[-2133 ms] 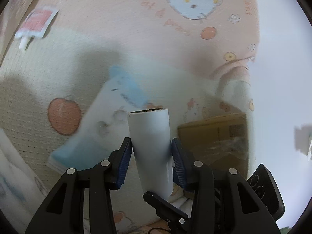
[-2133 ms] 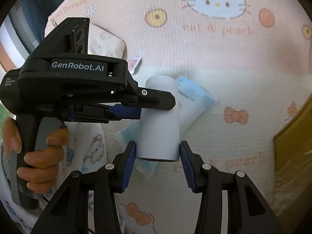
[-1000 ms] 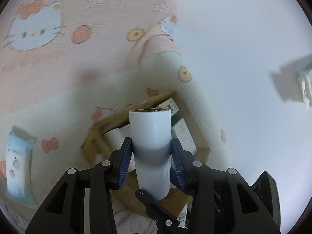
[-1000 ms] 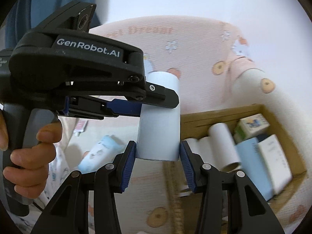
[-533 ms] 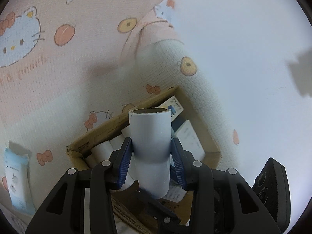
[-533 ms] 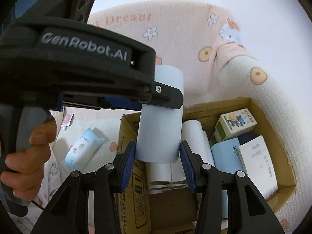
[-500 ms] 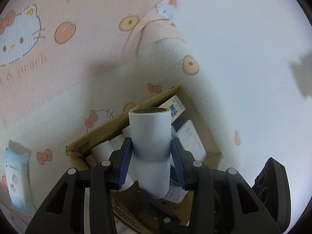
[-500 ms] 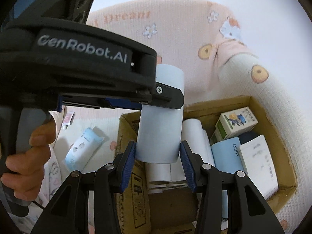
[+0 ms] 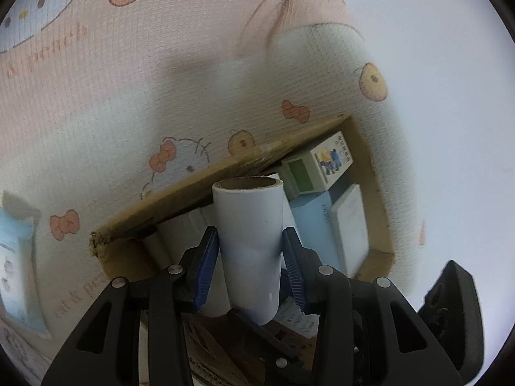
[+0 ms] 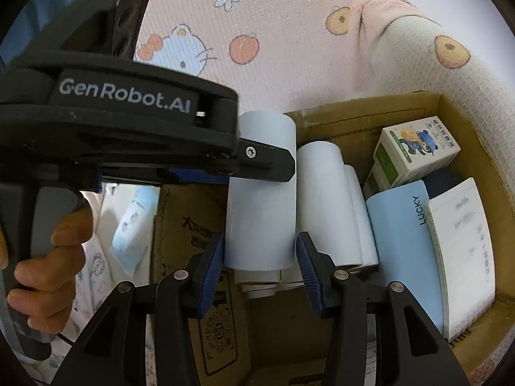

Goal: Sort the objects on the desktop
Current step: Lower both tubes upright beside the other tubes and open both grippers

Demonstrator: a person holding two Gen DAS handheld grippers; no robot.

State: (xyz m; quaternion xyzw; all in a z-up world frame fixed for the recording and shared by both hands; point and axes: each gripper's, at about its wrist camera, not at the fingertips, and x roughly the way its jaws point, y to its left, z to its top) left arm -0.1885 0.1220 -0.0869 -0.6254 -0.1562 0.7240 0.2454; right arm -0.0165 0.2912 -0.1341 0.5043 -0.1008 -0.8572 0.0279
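A white paper roll (image 9: 249, 241) with a brown cardboard core is held by both grippers at once. My left gripper (image 9: 251, 247) is shut on its middle, blue pads on either side. My right gripper (image 10: 260, 257) is shut on the lower end of the same roll (image 10: 260, 212). In the right wrist view the left tool crosses from the left, and one of its black fingers (image 10: 267, 162) lies across the roll. The roll hangs over the near-left part of an open cardboard box (image 10: 363, 109), which lies on a cartoon-print cloth (image 9: 128, 96).
Inside the box lie other white rolls (image 10: 322, 199), a small green-and-white carton (image 10: 412, 154), a light blue "LUCKY" pack (image 10: 402, 241) and a white pack (image 10: 460, 257). A blue wipes pack (image 10: 135, 218) lies on the cloth left of the box. A hand (image 10: 48, 273) grips the left tool.
Both grippers have carried the roll from above the cloth to over the box and lower. The box now fills more of both views. Neither grip has changed.
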